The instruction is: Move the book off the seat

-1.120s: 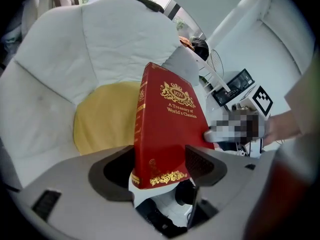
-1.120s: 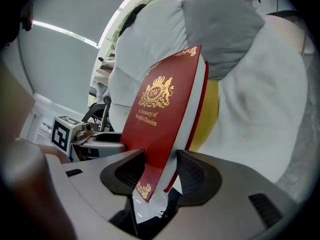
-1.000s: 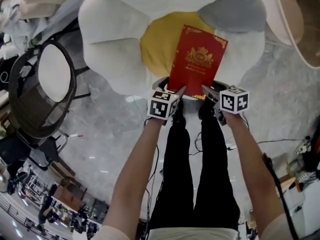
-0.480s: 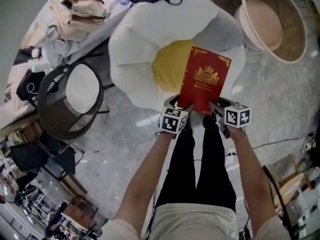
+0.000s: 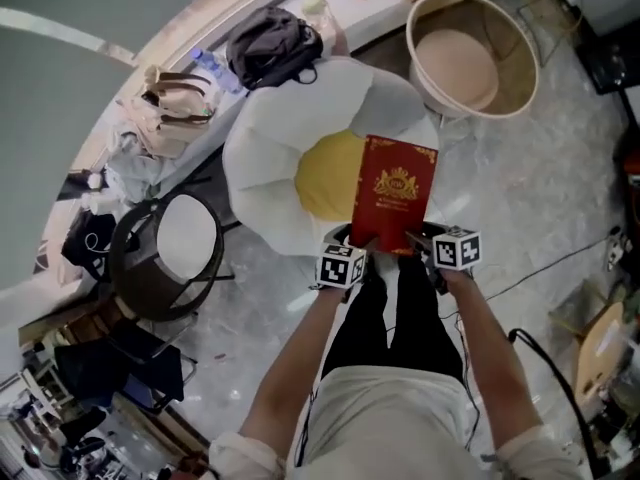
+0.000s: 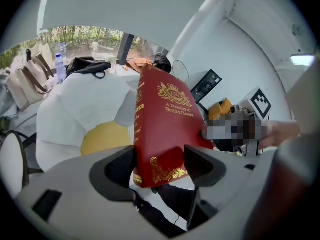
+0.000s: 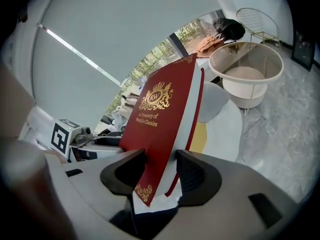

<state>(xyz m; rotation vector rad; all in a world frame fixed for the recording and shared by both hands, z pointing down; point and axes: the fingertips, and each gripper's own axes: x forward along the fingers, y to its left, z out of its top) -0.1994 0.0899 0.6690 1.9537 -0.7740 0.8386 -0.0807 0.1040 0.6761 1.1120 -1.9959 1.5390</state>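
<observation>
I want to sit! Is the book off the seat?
Off: left gripper and right gripper hold the book upright above the seat.

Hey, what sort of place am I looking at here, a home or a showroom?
Probably a lounge or showroom corner rather than a home: a flower-shaped seat, a round tub chair and a wire-frame chair stand on a polished stone floor, with bags piled nearby.

Grey marbled floor, white flower-shaped seat standing on it, round tan basket just beside
</observation>
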